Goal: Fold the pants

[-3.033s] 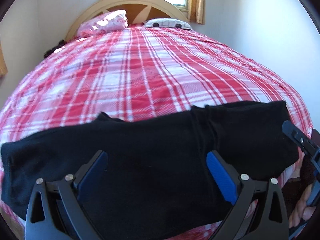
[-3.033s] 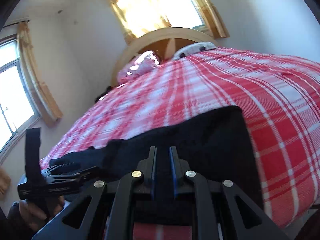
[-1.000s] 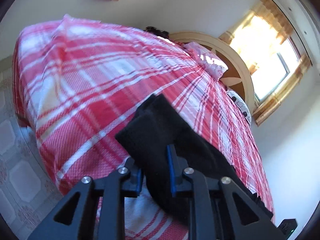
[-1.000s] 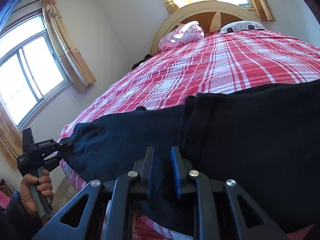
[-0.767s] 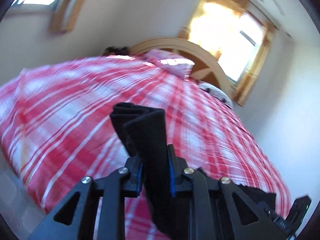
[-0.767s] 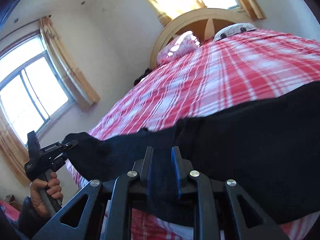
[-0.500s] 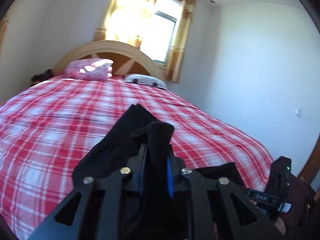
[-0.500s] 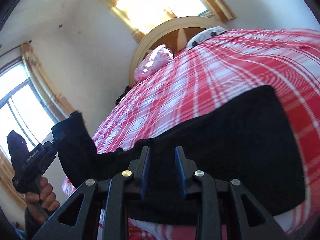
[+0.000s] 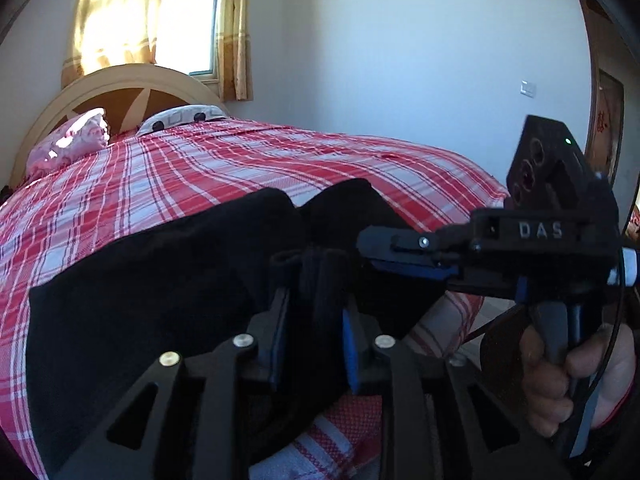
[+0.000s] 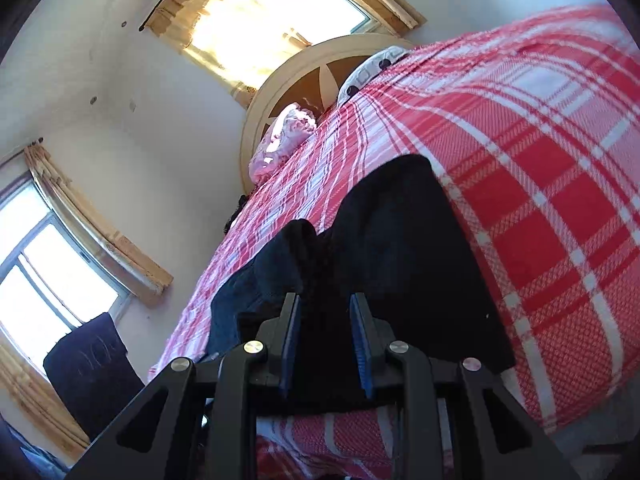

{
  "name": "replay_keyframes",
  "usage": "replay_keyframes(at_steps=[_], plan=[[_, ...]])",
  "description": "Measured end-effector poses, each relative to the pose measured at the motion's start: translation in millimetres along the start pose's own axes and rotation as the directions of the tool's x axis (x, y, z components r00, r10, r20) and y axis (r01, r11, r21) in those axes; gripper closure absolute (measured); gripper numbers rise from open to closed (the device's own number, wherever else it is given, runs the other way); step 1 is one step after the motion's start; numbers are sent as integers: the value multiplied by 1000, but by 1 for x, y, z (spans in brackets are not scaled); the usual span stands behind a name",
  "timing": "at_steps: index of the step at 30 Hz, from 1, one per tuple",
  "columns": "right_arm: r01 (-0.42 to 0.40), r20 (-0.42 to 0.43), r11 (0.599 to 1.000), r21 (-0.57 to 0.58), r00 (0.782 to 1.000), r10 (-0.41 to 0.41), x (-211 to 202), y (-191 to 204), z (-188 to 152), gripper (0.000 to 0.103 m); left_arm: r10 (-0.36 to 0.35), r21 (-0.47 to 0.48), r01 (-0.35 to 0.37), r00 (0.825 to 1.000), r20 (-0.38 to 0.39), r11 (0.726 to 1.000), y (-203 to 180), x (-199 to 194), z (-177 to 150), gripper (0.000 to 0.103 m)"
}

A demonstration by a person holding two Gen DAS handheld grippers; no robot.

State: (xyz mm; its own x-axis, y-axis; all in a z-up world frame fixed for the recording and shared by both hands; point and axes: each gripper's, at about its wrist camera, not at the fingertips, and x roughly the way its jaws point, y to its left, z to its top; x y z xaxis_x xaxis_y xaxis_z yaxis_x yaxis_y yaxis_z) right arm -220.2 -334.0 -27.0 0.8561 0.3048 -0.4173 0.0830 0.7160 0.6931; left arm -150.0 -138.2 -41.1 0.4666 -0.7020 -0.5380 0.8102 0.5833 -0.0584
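The black pants (image 9: 160,288) lie folded over on the near edge of the red plaid bed (image 9: 240,168). My left gripper (image 9: 314,316) is shut on the bunched leg end of the pants and holds it over the other end. My right gripper (image 10: 325,330) is shut on the pants (image 10: 400,248) at the bed's edge; it also shows from the side in the left wrist view (image 9: 408,256), right next to my left gripper. The pants form a doubled layer across the bedspread.
A curved wooden headboard (image 9: 132,84) with a pink pillow (image 9: 68,140) and a patterned pillow (image 9: 180,116) stands at the far end. A dark cloth-covered chair (image 10: 92,376) stands by the window at the left. A wall and door frame (image 9: 604,120) are to the right.
My left gripper has carried the pants' leg end from the left side across to the right, folding them in half, and now sits beside the right gripper. The right gripper has kept its hold.
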Motion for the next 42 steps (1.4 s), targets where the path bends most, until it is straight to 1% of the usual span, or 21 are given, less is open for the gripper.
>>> replay_keyframes(at_steps=[2,4,6,7,10,13,15,16,18,20,21,22,23,25,27,30,32,34,36,40,42], plan=[[-54,-11,997,53,998,54,1,-5,3,63,-24,1,24,1000,-8,1000,-4,-12,6,41],[-114,7,990,83,993,114,0,-6,8,43,-45,-19,45,999,19,999,0,-25,9,41],[-137,29,989,53,990,136,-2,2,12,35,-28,-64,31,998,55,997,13,-41,13,39],[-133,25,991,20,991,133,-1,6,14,34,-10,-81,15,998,63,997,19,-45,14,37],[-69,-11,995,-75,998,69,14,17,19,34,100,-160,-90,993,56,983,49,-58,15,33],[-70,-30,994,-79,997,67,29,18,16,34,181,-287,-170,983,12,943,87,-66,9,32],[-7,-52,991,-132,999,0,40,28,8,34,206,-356,-194,978,-5,914,106,-69,2,32],[28,-56,982,-186,998,-39,43,36,3,34,216,-382,-204,976,-12,901,114,-71,-2,32],[46,-76,964,-262,995,-68,48,50,-5,37,236,-419,-225,971,-27,880,126,-73,-9,31],[79,-87,938,-337,990,-115,52,63,-13,48,253,-430,-245,967,-37,869,131,-73,-12,31],[103,-87,916,-389,985,-147,55,68,-18,60,260,-431,-251,965,-39,867,132,-74,-14,31],[127,-85,894,-429,980,-180,58,72,-21,69,267,-432,-258,963,-41,864,132,-75,-14,31],[135,-88,887,-441,977,-192,58,71,-23,71,270,-433,-261,962,-42,863,132,-75,-15,31],[121,-98,899,-421,979,-178,60,68,-18,76,269,-434,-259,962,-41,863,132,-75,-14,31],[105,-89,901,-421,984,-156,53,72,-12,78,271,-429,-260,962,-35,865,132,-75,-13,31],[70,-30,894,-442,995,-93,29,85,-2,79,276,-413,-260,961,-21,873,130,-79,-8,31],[106,43,874,-475,994,-98,8,94,6,80,280,-401,-261,960,-12,878,126,-78,-5,28],[134,104,868,-478,990,-96,-10,91,14,80,272,-388,-256,962,-12,885,122,-75,-2,28],[171,129,873,-456,984,-126,-23,77,18,79,268,-377,-257,963,-23,890,118,-69,0,28],[283,96,883,-375,959,-266,-17,24,7,79,265,-337,-274,961,-74,901,106,-49,3,28],[285,80,900,-330,958,-274,-11,4,0,79,278,-310,-299,954,-112,902,102,-39,2,28]])
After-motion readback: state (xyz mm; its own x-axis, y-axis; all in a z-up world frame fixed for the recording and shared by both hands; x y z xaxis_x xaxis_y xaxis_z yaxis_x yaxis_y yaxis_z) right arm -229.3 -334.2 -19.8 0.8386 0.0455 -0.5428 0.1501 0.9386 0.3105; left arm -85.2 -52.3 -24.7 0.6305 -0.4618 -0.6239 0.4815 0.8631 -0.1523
